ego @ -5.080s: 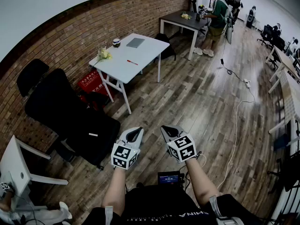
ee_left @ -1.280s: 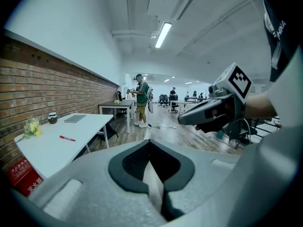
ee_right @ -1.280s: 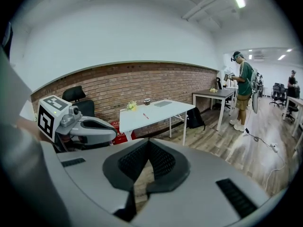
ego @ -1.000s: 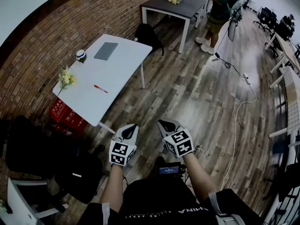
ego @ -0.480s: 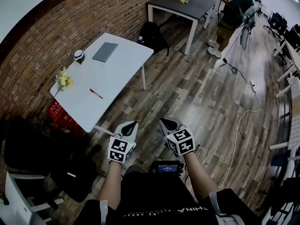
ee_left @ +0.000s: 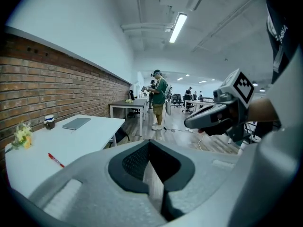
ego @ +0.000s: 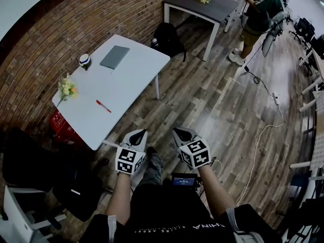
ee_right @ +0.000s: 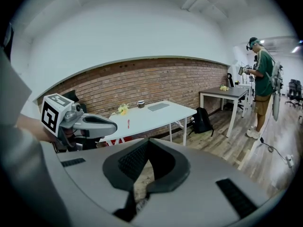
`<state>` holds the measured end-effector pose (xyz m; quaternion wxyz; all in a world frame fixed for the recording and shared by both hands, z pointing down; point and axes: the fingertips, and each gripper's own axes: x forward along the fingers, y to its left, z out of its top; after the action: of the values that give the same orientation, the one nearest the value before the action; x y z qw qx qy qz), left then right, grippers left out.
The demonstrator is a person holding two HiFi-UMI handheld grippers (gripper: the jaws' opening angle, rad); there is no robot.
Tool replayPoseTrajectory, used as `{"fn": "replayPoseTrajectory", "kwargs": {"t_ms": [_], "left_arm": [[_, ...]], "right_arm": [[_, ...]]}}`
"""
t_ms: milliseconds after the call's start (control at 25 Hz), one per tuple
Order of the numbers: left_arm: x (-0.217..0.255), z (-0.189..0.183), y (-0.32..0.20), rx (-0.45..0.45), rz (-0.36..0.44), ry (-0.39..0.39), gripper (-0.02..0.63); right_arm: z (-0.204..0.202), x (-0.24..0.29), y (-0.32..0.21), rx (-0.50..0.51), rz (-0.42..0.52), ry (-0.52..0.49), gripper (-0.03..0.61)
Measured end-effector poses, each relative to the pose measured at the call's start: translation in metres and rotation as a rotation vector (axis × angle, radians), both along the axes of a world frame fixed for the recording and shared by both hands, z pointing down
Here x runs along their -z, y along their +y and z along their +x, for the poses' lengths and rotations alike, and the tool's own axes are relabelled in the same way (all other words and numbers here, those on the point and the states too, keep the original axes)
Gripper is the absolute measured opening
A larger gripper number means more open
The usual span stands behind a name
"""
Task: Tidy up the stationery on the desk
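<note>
A white desk (ego: 126, 80) stands to the front left by the brick wall. On it lie a red pen (ego: 103, 106), a grey notebook (ego: 115, 56), a small cup (ego: 84, 59) and a bunch of yellow flowers (ego: 67, 87). My left gripper (ego: 140, 133) and right gripper (ego: 180, 132) hang side by side over the wooden floor, short of the desk, both shut and holding nothing. In the left gripper view the red pen (ee_left: 56, 160) lies at the near left of the desk (ee_left: 94, 134). The right gripper view shows the same pen (ee_right: 128, 123) on the desk (ee_right: 161, 116).
A black backpack (ego: 167, 37) leans at the desk's far end. A red box (ego: 61, 123) sits under the desk. Black chairs (ego: 30, 171) crowd the near left. A dark table (ego: 202, 6) and a person (ego: 258, 14) are further back. A cable (ego: 273, 110) runs across the floor.
The view has come closer to the white desk, which now lies nearer on the left. Both grippers stay shut and side by side in front of me.
</note>
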<state>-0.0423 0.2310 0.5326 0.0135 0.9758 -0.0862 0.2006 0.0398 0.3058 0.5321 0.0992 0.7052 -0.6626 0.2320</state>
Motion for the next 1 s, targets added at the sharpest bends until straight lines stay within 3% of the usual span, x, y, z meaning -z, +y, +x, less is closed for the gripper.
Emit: {"fn": "replayPoseTrajectory", "kwargs": {"t_ms": [1000], "left_arm": [[0.010, 0.100, -0.253, 0.094, -0.080, 0.072, 0.006]], "right_arm": [[0.090, 0.020, -0.267, 0.111, -0.064, 0.085, 0.009]]}}
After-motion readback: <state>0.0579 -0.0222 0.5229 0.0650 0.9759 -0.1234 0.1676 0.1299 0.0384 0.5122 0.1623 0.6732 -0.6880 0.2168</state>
